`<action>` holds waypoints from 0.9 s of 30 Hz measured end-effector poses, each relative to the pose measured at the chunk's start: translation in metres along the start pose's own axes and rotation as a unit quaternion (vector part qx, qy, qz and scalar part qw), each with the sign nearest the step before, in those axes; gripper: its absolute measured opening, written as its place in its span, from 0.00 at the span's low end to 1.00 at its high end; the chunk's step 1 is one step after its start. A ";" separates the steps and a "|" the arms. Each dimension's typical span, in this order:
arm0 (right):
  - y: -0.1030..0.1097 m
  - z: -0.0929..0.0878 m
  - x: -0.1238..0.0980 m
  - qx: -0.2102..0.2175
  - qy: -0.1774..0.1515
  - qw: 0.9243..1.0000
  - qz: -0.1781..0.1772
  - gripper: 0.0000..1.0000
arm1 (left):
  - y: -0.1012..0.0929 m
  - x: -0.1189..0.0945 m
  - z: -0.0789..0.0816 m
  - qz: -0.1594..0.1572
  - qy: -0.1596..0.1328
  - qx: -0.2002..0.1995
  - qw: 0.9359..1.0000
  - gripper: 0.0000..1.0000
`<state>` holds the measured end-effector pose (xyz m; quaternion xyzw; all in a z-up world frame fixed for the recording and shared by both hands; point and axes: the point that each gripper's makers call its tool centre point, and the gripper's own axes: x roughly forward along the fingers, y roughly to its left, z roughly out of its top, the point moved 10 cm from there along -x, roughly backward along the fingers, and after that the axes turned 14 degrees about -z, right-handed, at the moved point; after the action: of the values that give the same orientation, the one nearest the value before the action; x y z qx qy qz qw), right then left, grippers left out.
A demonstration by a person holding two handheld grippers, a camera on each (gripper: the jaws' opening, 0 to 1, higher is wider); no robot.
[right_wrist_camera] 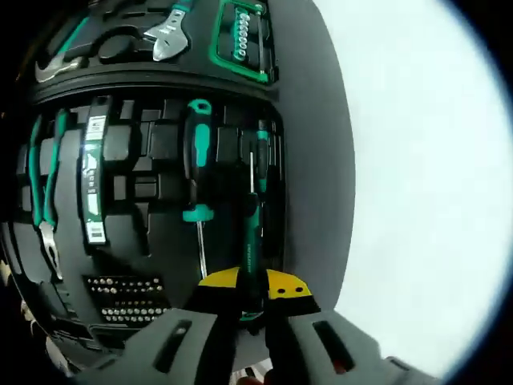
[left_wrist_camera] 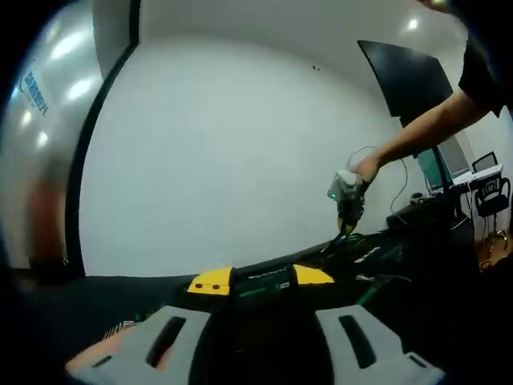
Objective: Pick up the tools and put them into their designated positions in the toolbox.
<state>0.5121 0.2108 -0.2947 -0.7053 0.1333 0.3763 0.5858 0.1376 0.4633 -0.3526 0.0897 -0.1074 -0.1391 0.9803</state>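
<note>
The open black toolbox (right_wrist_camera: pixel 313 160) lies below my right gripper (right_wrist_camera: pixel 255 285). Its yellow-tipped jaws are shut on the green and black handle of a slim screwdriver (right_wrist_camera: pixel 250 241), whose thin shaft points up along a slot at the foam's right edge. A bigger green-handled screwdriver (right_wrist_camera: pixel 196 140) rests in the slot just to the left. In the left gripper view, my left gripper (left_wrist_camera: pixel 261 279) stands open low over the table, nothing between its yellow tips. The right gripper (left_wrist_camera: pixel 349 210) hangs further off, tip down over the toolbox (left_wrist_camera: pixel 401 241), held by a person's hand (left_wrist_camera: pixel 367 167).
The foam holds pliers (right_wrist_camera: pixel 44 184), a labelled green tool (right_wrist_camera: pixel 94 176), rows of bits (right_wrist_camera: pixel 124 297), an adjustable wrench (right_wrist_camera: pixel 168 36) and a bit rack (right_wrist_camera: pixel 240 36). White table lies right of the box. A dark monitor (left_wrist_camera: pixel 405 76) and a chair (left_wrist_camera: pixel 490 196) stand beyond.
</note>
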 end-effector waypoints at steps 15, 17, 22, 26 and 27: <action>0.009 0.016 0.022 -0.045 0.003 0.999 0.015 0.08 | 0.003 -0.001 -0.003 0.006 0.016 -0.001 1.000 0.22; 0.013 0.016 0.021 -0.044 0.006 0.999 0.018 0.08 | 0.003 -0.001 -0.003 0.006 0.016 0.000 1.000 0.22; 0.011 0.022 0.031 -0.040 0.006 0.999 0.030 0.09 | 0.003 0.001 -0.008 0.009 0.041 0.010 0.999 0.21; 0.010 0.028 0.030 -0.045 0.001 0.998 0.034 0.09 | 0.004 0.000 -0.007 0.012 0.035 0.009 0.999 0.21; 0.009 0.029 0.031 -0.043 0.002 0.998 0.034 0.09 | 0.005 0.000 -0.007 0.013 0.036 0.010 0.999 0.21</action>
<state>0.5164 0.2428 -0.3236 -0.7260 0.1422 0.3997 0.5413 0.1405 0.4691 -0.3586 0.1026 -0.0750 -0.1221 0.9844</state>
